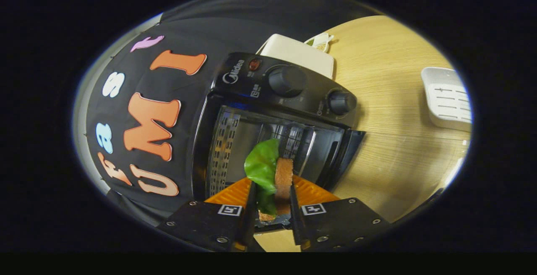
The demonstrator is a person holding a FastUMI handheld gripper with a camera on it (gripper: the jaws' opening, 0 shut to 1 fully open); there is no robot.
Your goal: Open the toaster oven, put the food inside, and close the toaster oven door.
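Gripper view
Gripper: the two-finger gripper (272, 208) reaches forward, its jaws drawn close and pinching a piece of food from both sides.
Food: a toy sandwich (272, 174) of brown bread slices with a green lettuce leaf, held on edge between the fingers; the leaf sticks out past the fingertips toward the oven's opening.
Toaster oven: a black metal toaster oven (277, 115) just ahead of the fingers, tilted in this view, with its cavity open; perforated side walls and wire rack bars show inside.
Door: the oven's dark glass door (350, 153) is swung away from the cavity, at the side nearest the table's bare part.
Controls: two black round knobs (287, 80) and a small red lamp sit on the control panel.
Table: a light wood-grain table (390, 140) carries the oven.
Other things: a cream rectangular box (300, 54) lies beyond the oven; a white slotted plastic tray (447, 98) lies well apart from it.
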